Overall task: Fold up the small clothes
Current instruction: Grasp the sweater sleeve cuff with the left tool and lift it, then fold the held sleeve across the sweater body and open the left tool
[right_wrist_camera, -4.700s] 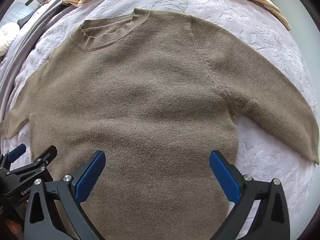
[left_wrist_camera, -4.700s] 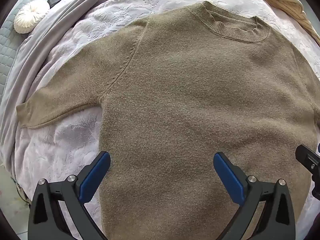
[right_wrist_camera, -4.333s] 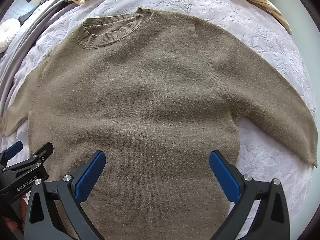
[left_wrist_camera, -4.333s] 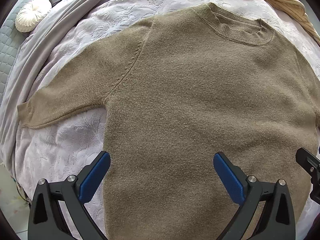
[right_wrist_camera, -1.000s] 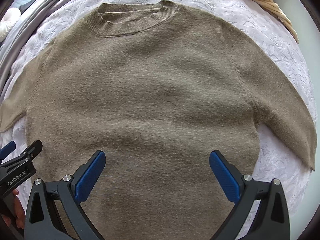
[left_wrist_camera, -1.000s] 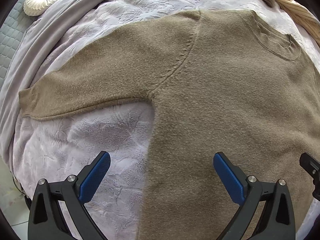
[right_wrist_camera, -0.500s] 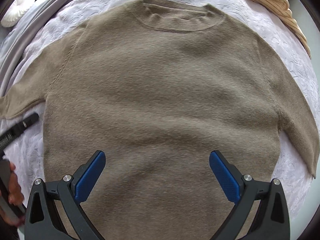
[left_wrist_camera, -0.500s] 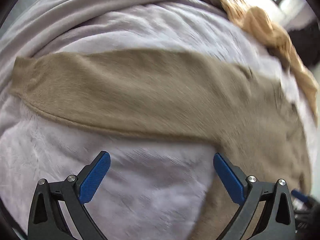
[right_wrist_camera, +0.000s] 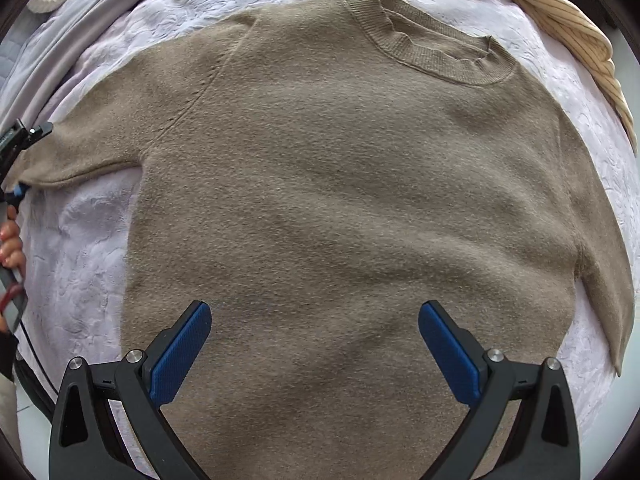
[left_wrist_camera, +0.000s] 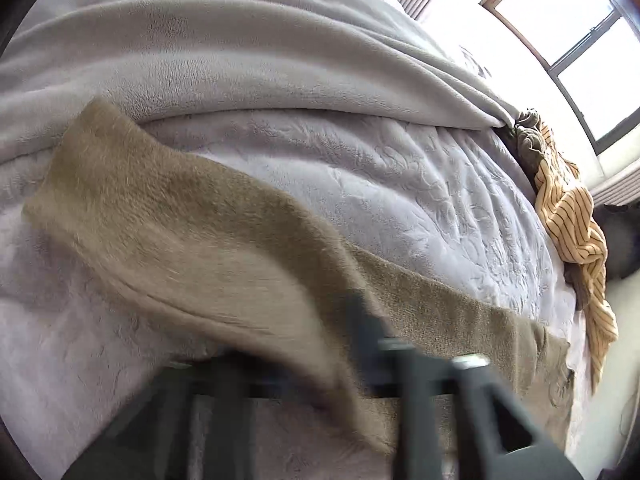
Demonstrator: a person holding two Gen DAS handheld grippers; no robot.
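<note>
Right gripper (right_wrist_camera: 314, 344): jaws spread wide, blue pads (right_wrist_camera: 180, 354) at lower left and lower right of the right wrist view, nothing between them. It hangs over the lower body of the sweater (right_wrist_camera: 340, 200), not touching the knit as far as can be seen.

Left gripper (left_wrist_camera: 360, 380): blurred dark frame along the bottom of the left wrist view, pads not visible. The sleeve (left_wrist_camera: 180, 232) runs down from the upper left and passes in among the dark fingers at bottom centre. Jaw gap cannot be told; whether it has hold of the sleeve cannot be told. In the right wrist view the same gripper shows at the far left edge, at the sleeve cuff, with the person's hand (right_wrist_camera: 10, 248) below it.

Sweater: tan knit, lies flat, front up, filling most of the right wrist view. Ribbed collar (right_wrist_camera: 436, 52) at upper right. One sleeve stretches to the left edge, the other lies along the right edge, cuff toward lower right.

Under it: pale lilac embossed bedspread (right_wrist_camera: 80, 264), seen on both sides of the sweater's body. In the left wrist view a grey blanket (left_wrist_camera: 240, 60) lies bunched across the upper half, its fold touching the cuff end of the sleeve.

Striped yellow cloth (left_wrist_camera: 576, 224): heaped at the right edge of the left wrist view; in the right wrist view at upper right, just beyond the collar, apart from the sweater.

Window (left_wrist_camera: 568, 20): bright, upper right corner of the left wrist view.
</note>
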